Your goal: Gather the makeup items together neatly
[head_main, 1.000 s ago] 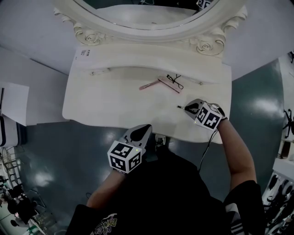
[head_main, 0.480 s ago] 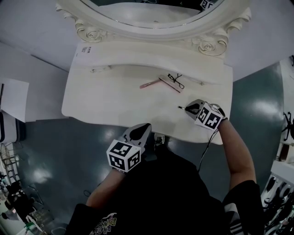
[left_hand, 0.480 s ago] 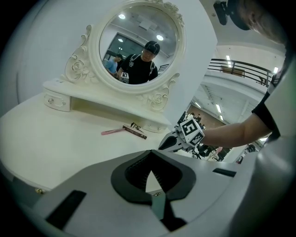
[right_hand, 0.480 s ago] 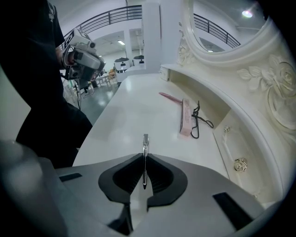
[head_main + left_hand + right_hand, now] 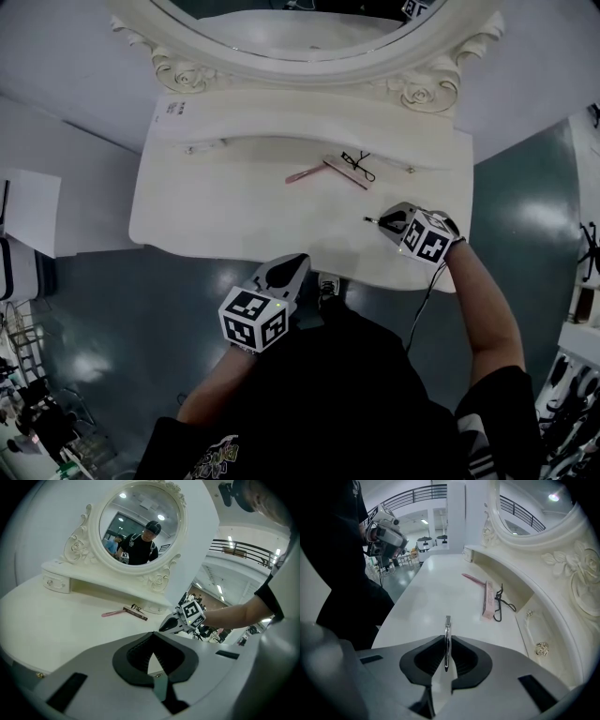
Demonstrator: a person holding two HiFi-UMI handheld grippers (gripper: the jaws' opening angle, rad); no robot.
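stick (image 5: 303, 174) left of strip (image 5: 345, 173) | curler (image 5: 357, 166) beside strip | tweezers (image 5: 447, 625) in right claw (image 5: 384, 222)

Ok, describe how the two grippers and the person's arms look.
The left gripper and right gripper are grey shells with dark pads, each bearing a white cube of black square markers. A thin cable trails from the right one. The person wears a black short-sleeved top, its right sleeve white-striped.

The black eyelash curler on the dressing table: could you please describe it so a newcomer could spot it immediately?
Start at the oval mirror of the white dressing table; in front of its shelf, right of centre, three small items lie together. The eyelash curler is the rightmost, beside a flat pink strip: the only black one, of thin wire loops.
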